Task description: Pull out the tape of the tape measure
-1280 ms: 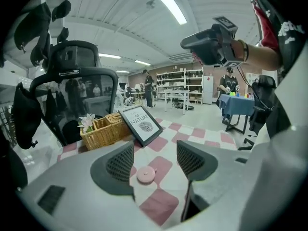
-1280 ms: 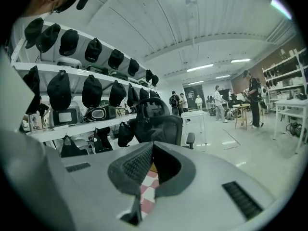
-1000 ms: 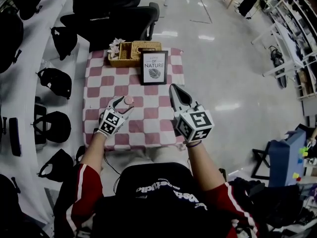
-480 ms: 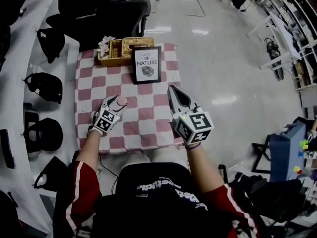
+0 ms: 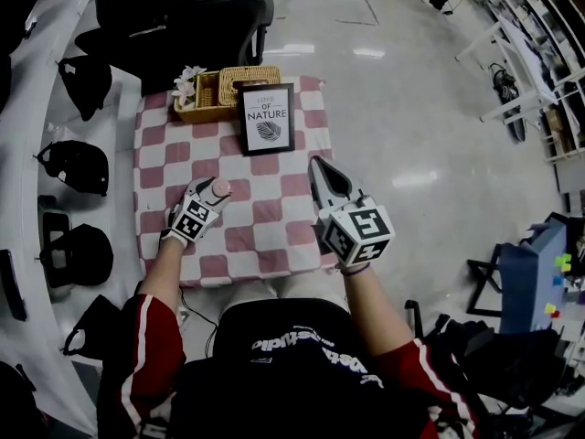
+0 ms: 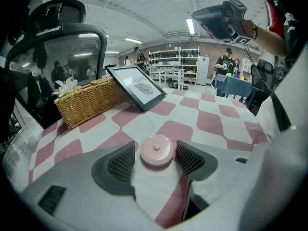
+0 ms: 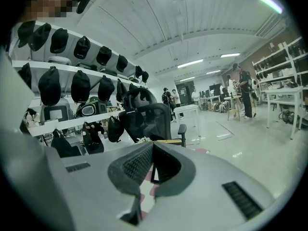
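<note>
Slippage looked the likeliest trouble.

From the head view, the small round pink tape measure [image 5: 219,188] lay on the tabletop [image 5: 265,218], which was covered in a pink-and-white checked cloth. It sat left of centre. The left hand-held gripper [image 5: 214,192] reached round it from the near side. The right hand-held gripper [image 5: 320,165] was held up at the tabletop's right side, well apart from the measure. A black-framed leaf print [image 5: 266,118] leaned at the far edge, just beside a woven wicker basket [image 5: 233,90] holding white flowers.

In the left gripper view, the jaws were spread, with one ribbed grey pad [image 6: 120,163] on each side of the pink case. A thin gap seemed to remain on both sides, so nothing was pinched yet. No tape tab showed on the side facing the camera. If one pad met the smooth round case first, it would probably skid across the cloth. It could also squirt out toward the far side.

In the right gripper view, the jaws were pressed together with nothing between them, pointing past the tabletop toward a black mesh office chair [image 7: 154,114]. That hand-held gripper would have to open and find the tab. With a weak hold on the left, a pull would likely drag the whole case or bunch the cloth instead of drawing tape.
</note>
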The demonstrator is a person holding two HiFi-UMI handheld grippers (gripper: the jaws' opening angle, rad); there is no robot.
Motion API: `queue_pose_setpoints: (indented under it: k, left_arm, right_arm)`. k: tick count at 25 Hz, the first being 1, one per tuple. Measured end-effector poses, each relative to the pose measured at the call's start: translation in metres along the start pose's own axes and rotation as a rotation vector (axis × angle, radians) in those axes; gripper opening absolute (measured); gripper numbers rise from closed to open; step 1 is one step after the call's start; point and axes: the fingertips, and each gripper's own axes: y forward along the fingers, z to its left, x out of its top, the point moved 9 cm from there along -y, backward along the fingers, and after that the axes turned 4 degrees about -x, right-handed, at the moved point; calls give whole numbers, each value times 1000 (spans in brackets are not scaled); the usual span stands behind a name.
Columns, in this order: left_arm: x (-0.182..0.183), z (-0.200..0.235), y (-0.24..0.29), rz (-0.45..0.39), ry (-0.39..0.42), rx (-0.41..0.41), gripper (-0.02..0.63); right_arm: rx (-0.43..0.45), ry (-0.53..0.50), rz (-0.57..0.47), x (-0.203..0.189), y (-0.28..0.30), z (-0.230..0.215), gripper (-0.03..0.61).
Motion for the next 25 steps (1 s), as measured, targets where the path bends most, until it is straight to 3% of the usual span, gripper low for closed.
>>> queue_pose_setpoints:
  k: [5, 13, 25]
  left_arm:
    - [1, 3, 3, 11, -14, -35, 267]
    - [4, -1, 2, 60, -10, -59, 216]
    - [45, -16, -39, 14, -35, 45, 216]
  right_arm:
    - [-1, 10, 3, -2, 4, -3, 3]
    - [-4, 10, 14, 0, 4, -2, 3]
    - [30, 8, 10, 28, -1, 17, 3]
